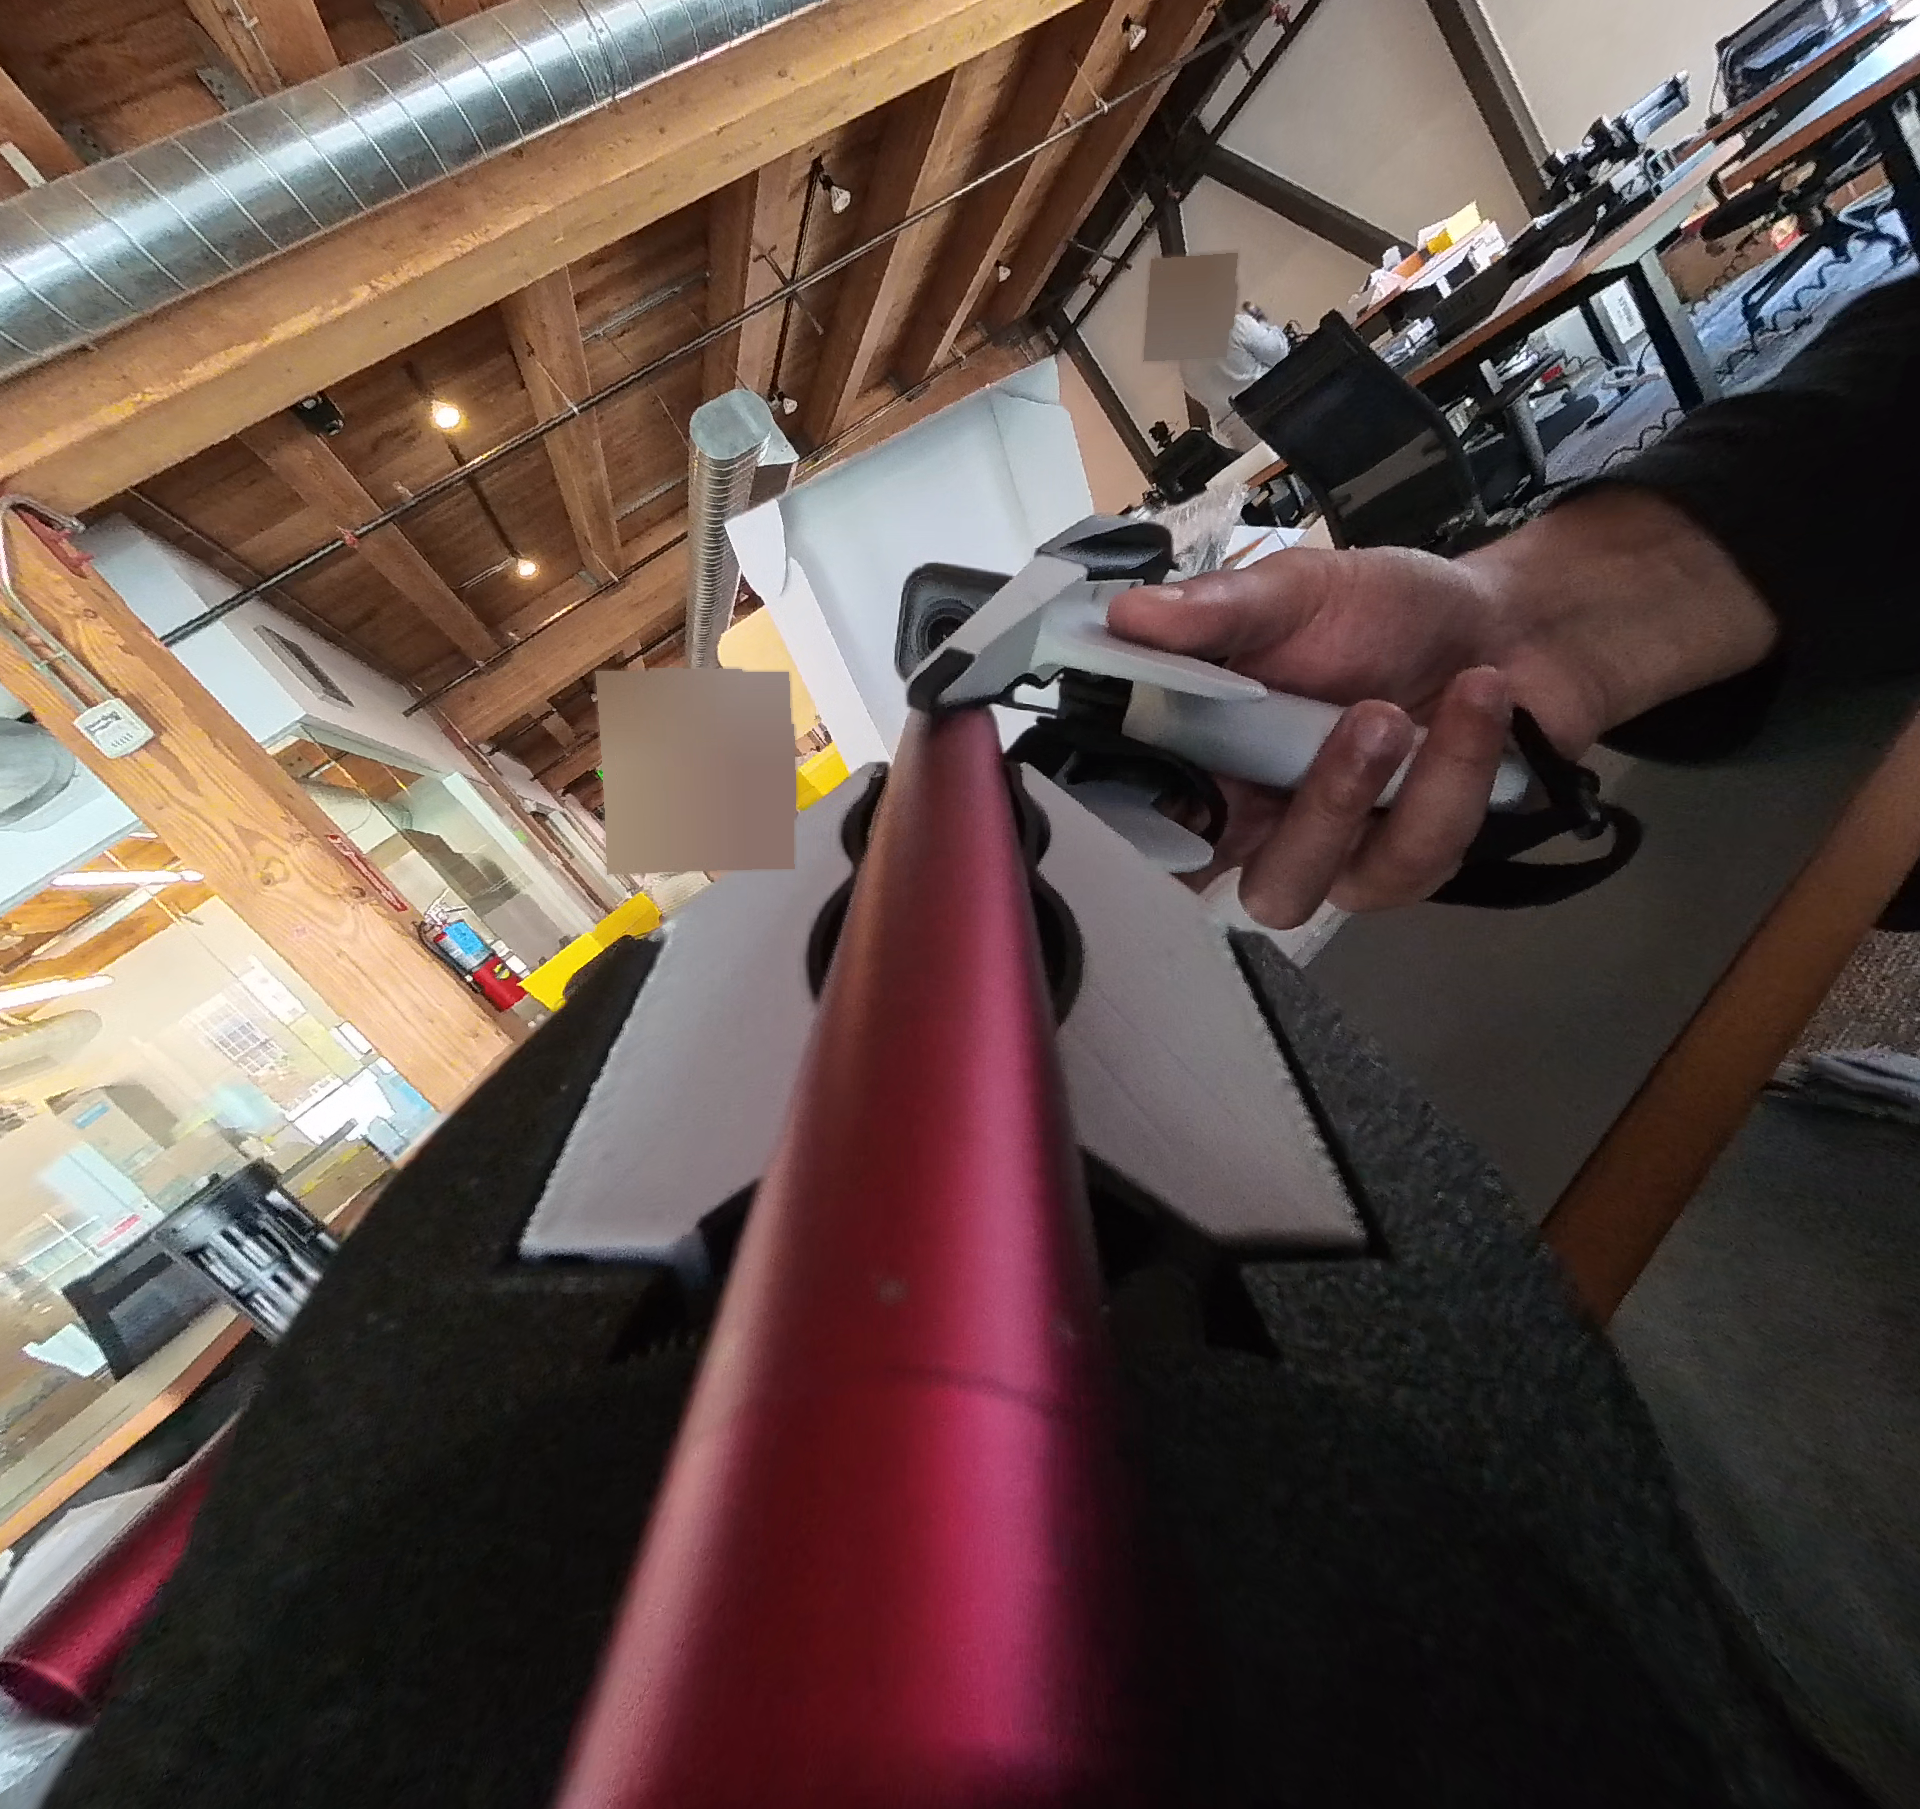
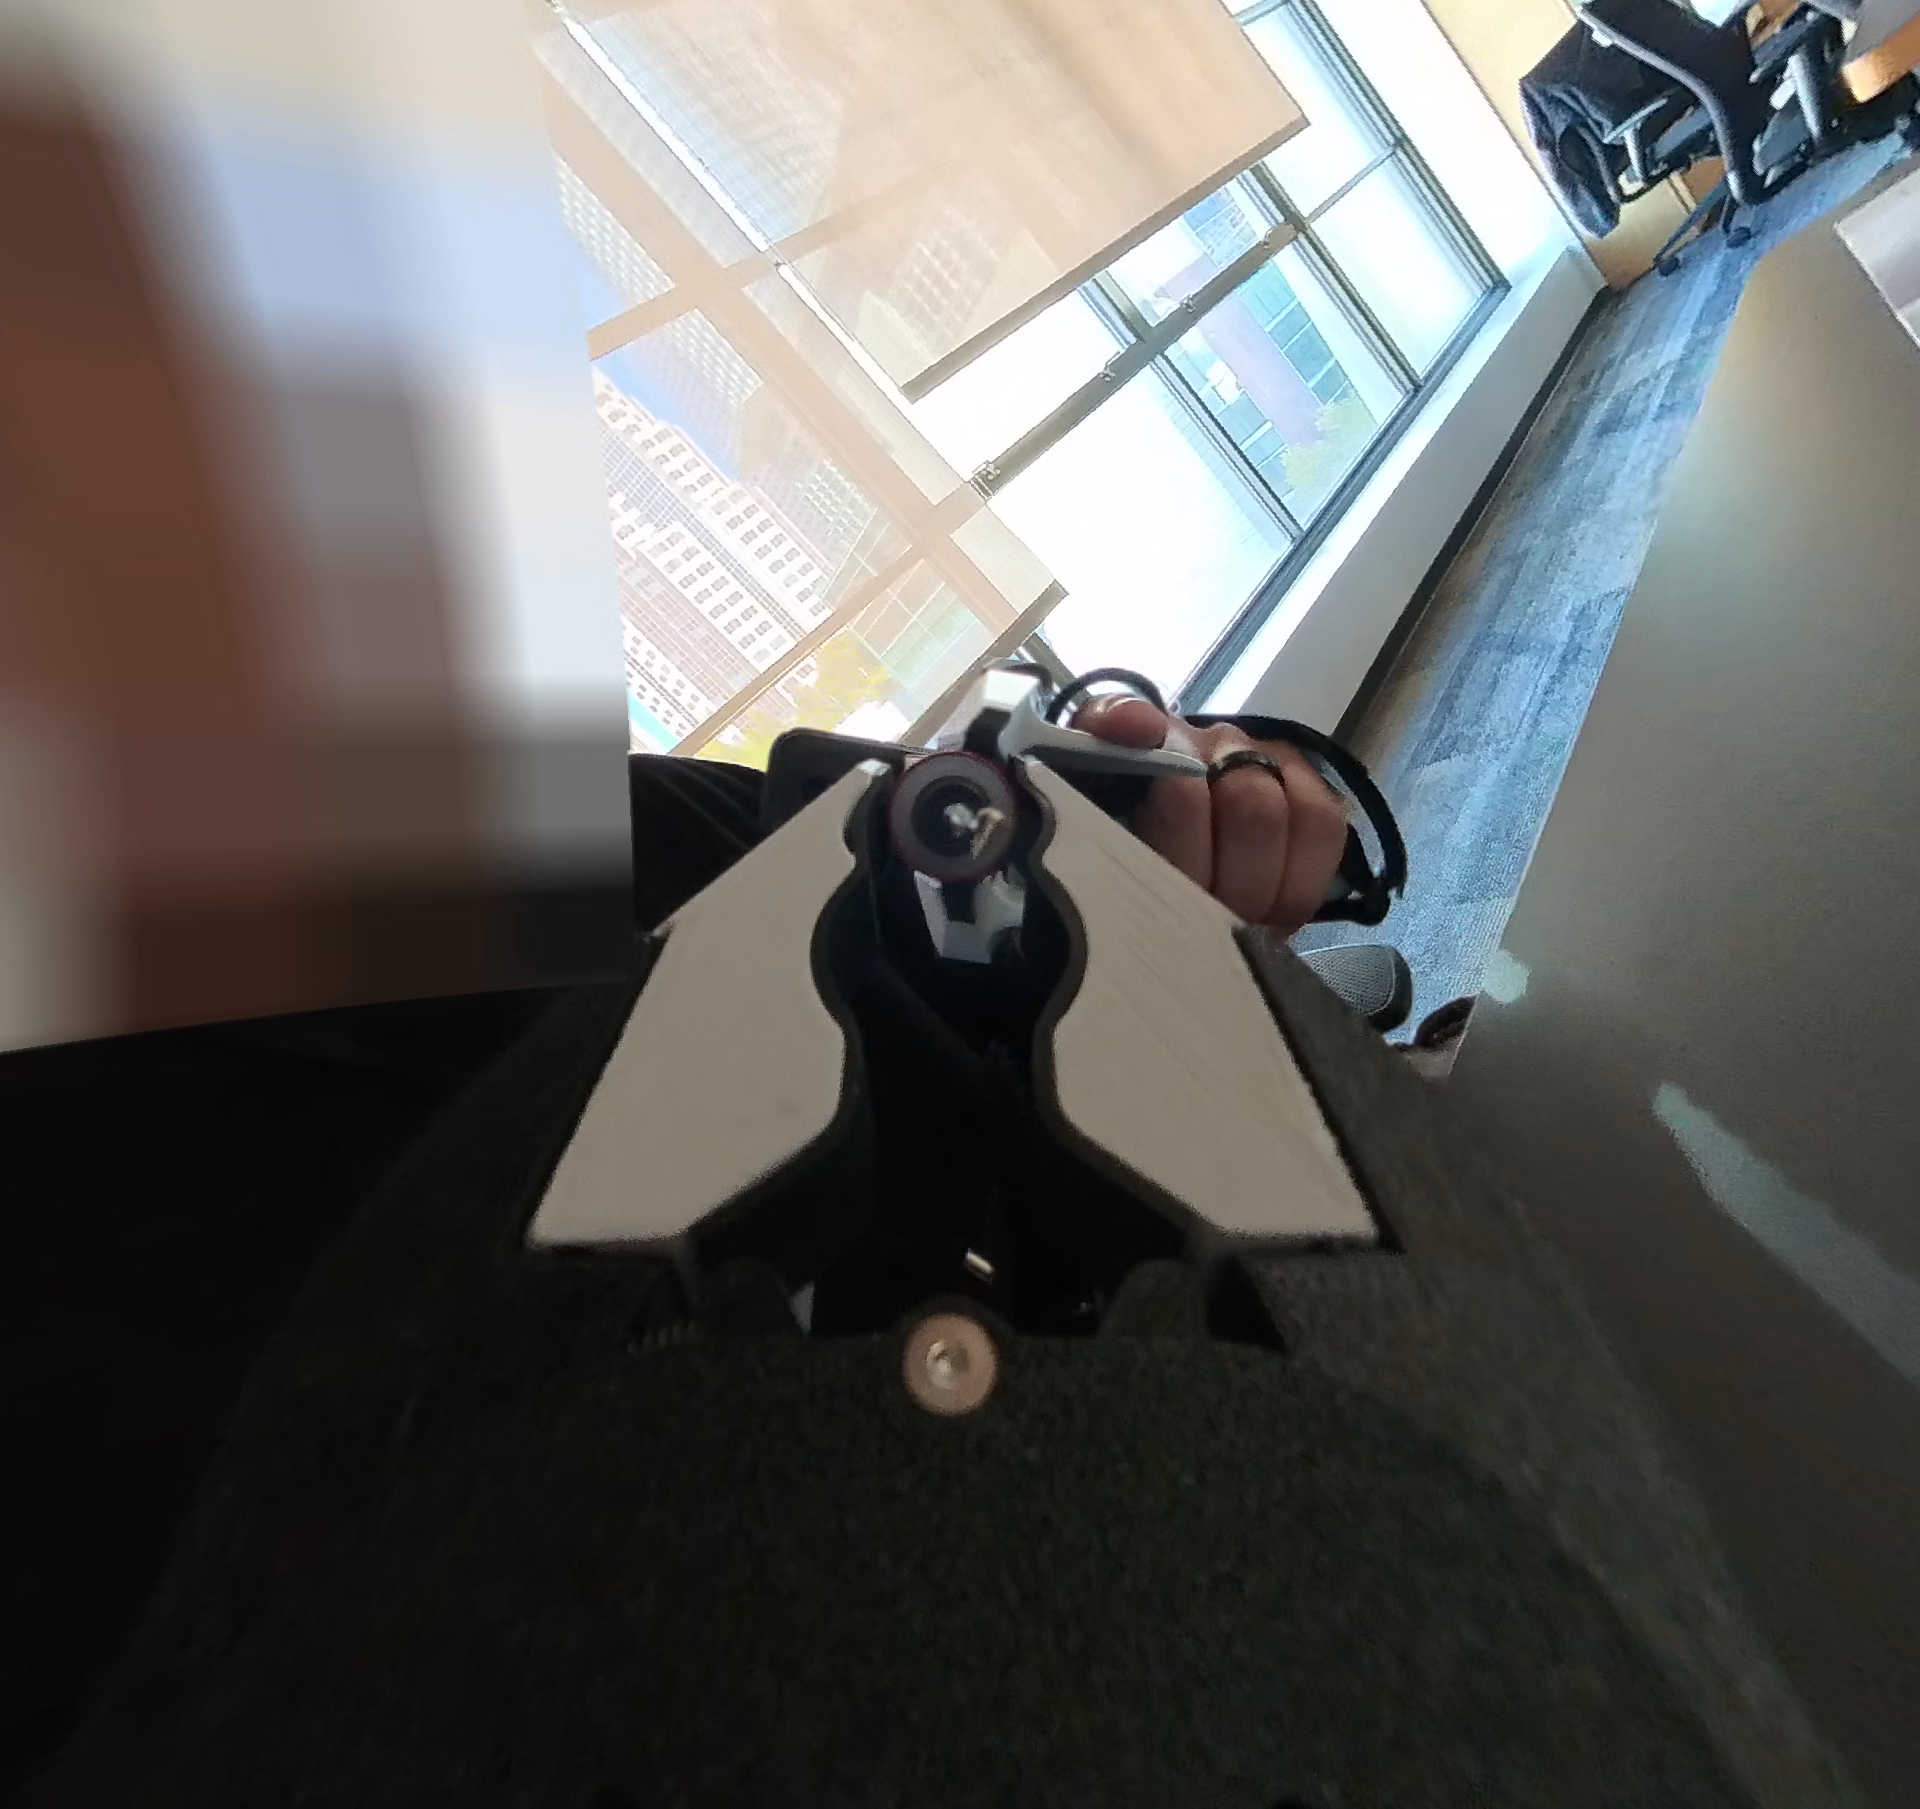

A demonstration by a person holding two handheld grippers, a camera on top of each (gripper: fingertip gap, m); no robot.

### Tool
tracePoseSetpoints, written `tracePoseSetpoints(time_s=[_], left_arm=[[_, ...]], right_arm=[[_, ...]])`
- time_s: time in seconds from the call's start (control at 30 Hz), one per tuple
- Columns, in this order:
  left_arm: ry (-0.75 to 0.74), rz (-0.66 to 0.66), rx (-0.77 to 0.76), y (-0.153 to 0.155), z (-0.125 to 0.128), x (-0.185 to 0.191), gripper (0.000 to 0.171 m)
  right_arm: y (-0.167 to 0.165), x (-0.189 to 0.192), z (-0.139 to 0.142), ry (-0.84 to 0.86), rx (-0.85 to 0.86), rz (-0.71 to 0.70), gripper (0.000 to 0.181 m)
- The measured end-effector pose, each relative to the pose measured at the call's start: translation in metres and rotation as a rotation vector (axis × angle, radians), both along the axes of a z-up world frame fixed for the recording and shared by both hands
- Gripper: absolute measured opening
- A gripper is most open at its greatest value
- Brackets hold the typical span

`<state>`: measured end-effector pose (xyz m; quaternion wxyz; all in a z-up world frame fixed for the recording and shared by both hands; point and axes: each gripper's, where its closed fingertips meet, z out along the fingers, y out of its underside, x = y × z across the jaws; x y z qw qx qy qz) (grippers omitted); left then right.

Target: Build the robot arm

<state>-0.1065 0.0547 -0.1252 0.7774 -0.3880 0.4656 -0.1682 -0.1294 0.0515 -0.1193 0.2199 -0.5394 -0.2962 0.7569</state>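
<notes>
A long red metal tube [image 1: 935,1188] runs lengthwise between the white fingers of my left gripper [image 1: 940,793], which is shut on it. The tube points away from the camera. At its far end, my right gripper [image 1: 951,684], held by a hand [image 1: 1351,720], touches the tube's tip with its fingertips. In the right wrist view, my right gripper [image 2: 954,793] has its fingers closed around the round, red-rimmed end of the tube [image 2: 954,819], seen end-on. Behind it are the left gripper's handle and the hand [image 2: 1257,824] holding it. A second red tube [image 1: 94,1593] lies at the lower left.
A grey table top with a wooden edge [image 1: 1683,1032] lies to the right. A white open box [image 1: 935,512] stands behind the grippers. A wooden post [image 1: 260,824], desks and office chairs [image 1: 1351,429] are farther off. Large windows [image 2: 1143,409] fill the right wrist view.
</notes>
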Motion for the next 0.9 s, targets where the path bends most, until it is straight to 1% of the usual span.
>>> tracePoseSetpoints(time_s=[0.13, 0.3, 0.43, 0.5, 0.57, 0.6, 0.67, 0.73, 0.83, 0.9], left_arm=[[-0.015, -0.03, -0.05, -0.002, 0.002, 0.001, 0.02], [-0.006, -0.001, -0.014, -0.004, 0.001, -0.001, 0.02], [-0.029, 0.002, -0.014, -0.005, 0.004, -0.004, 0.02], [-0.052, -0.001, -0.028, -0.005, 0.007, -0.006, 0.02], [-0.072, -0.015, -0.059, -0.002, 0.007, -0.01, 0.021], [-0.091, -0.023, -0.088, 0.001, 0.008, -0.012, 0.021], [-0.127, -0.05, -0.166, 0.008, 0.008, -0.016, 0.021], [-0.175, -0.062, -0.236, 0.016, 0.009, -0.021, 0.021], [-0.182, -0.073, -0.373, 0.033, -0.001, -0.024, 0.02], [-0.189, -0.043, -0.478, 0.046, -0.012, -0.032, 0.02]], right_arm=[[-0.002, 0.001, 0.002, 0.007, 0.031, -0.002, 0.021], [-0.004, 0.0, 0.001, -0.015, 0.034, 0.007, 0.022], [-0.002, 0.0, 0.003, -0.021, 0.088, -0.044, 0.025], [0.005, 0.006, 0.003, -0.044, 0.115, -0.081, 0.032], [0.016, 0.014, 0.001, -0.079, 0.146, -0.128, 0.034], [0.022, 0.018, -0.001, -0.106, 0.174, -0.157, 0.035], [0.031, 0.028, -0.011, -0.221, 0.271, -0.212, 0.039], [0.049, 0.042, -0.021, -0.334, 0.374, -0.321, 0.037], [0.076, 0.062, -0.037, -0.495, 0.495, -0.455, 0.035], [0.084, 0.076, -0.037, -0.576, 0.584, -0.504, 0.034]])
